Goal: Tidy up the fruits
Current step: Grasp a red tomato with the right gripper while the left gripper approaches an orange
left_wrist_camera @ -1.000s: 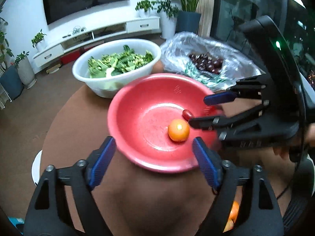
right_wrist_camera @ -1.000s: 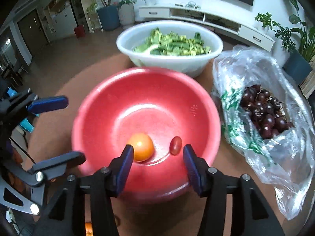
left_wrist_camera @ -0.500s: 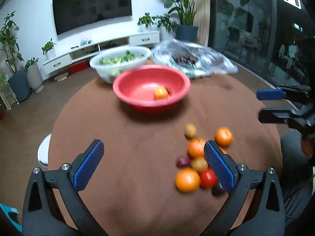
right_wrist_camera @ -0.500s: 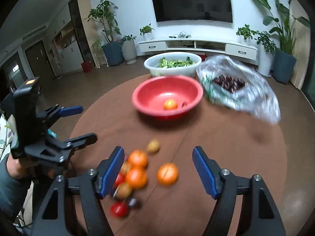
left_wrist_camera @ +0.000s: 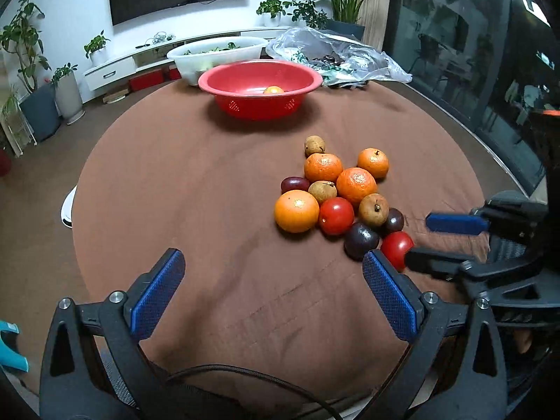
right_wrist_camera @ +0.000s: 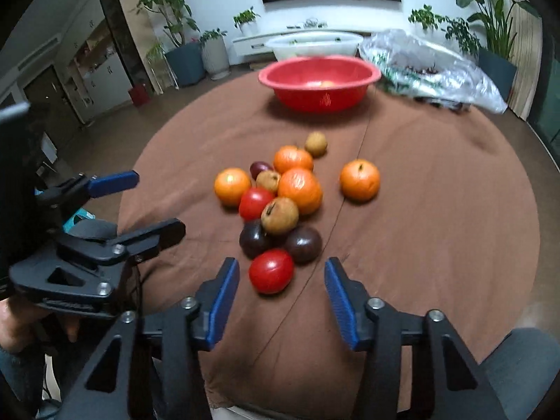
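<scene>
A pile of fruit (left_wrist_camera: 336, 192) lies on the brown tablecloth: oranges, red tomatoes, dark plums and small brown pears; it also shows in the right wrist view (right_wrist_camera: 280, 206). A red bowl (left_wrist_camera: 259, 88) at the far side holds an orange; the bowl also shows in the right wrist view (right_wrist_camera: 319, 82). My left gripper (left_wrist_camera: 273, 294) is open and empty, near the table's front edge, left of the pile. My right gripper (right_wrist_camera: 281, 297) is open and empty, just in front of the nearest red tomato (right_wrist_camera: 271, 270).
A white bowl of greens (left_wrist_camera: 217, 56) and a clear plastic bag of dark cherries (left_wrist_camera: 332, 56) stand behind the red bowl. The round table's edge (left_wrist_camera: 80, 189) drops to the floor on the left. A lone orange (right_wrist_camera: 359, 180) sits right of the pile.
Both grippers have pulled back from the red bowl to the table's near side. The fruit pile is now close in front; the right gripper has moved up to the nearest tomato.
</scene>
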Demonstrator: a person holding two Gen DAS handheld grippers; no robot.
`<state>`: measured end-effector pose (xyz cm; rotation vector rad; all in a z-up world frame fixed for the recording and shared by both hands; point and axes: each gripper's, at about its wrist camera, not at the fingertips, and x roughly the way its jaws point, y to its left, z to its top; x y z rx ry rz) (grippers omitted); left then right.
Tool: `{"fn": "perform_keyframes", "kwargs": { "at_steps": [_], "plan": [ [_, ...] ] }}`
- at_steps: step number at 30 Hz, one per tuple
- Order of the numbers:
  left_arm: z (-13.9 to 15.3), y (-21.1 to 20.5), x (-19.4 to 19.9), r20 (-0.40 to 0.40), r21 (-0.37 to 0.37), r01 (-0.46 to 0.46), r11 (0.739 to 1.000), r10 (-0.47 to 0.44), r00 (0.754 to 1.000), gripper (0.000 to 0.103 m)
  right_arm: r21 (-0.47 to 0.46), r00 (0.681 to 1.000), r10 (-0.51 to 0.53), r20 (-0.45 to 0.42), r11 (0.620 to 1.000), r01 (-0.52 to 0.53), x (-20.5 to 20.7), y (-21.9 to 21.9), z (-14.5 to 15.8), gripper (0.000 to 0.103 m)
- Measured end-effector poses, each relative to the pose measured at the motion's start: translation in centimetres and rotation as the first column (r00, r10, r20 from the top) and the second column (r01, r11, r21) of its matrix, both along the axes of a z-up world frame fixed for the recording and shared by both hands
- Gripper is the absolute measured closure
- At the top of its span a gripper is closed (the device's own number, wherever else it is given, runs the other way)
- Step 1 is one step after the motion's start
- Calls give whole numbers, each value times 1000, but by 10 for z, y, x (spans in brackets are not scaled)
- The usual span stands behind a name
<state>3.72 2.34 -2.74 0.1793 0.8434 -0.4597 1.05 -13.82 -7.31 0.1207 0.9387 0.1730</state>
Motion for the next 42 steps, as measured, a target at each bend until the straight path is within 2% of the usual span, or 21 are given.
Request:
{"fn": "perform_keyframes", "kwargs": {
  "at_steps": [9, 16, 27, 34, 37, 40, 42],
  "plan": [
    [2, 10, 13, 6, 7, -8, 1000, 8, 1000, 0, 28, 997, -13, -77, 999, 15, 8, 6, -15, 63],
    [5, 10, 23, 9, 23, 12, 1000, -12, 1000, 0, 63, 995, -27, -97, 997, 33, 12, 2, -20, 64],
    [-6, -10, 47, -45, 115, 164, 980, -160, 986, 0, 134, 996, -11, -89, 991, 23, 11, -9, -17, 69],
    [-8, -24, 71, -71, 169, 307, 936, -299, 951, 0, 180, 997, -19, -71, 983, 32, 1, -26, -7, 69],
    [-9, -30, 83, -91, 185, 395, 900, -385, 919, 1, 194, 997, -30, -70, 980, 43, -2, -34, -7, 69],
    [-13, -35, 93, -118, 188, 466, 865, -451, 885, 14, 199, 997, -31, -71, 979, 45, -4, -38, -8, 69],
    [-15, -39, 97, -134, 195, 511, 838, -493, 860, 33, 201, 997, -28, -70, 979, 41, -4, -38, -7, 69]
  ]
}}
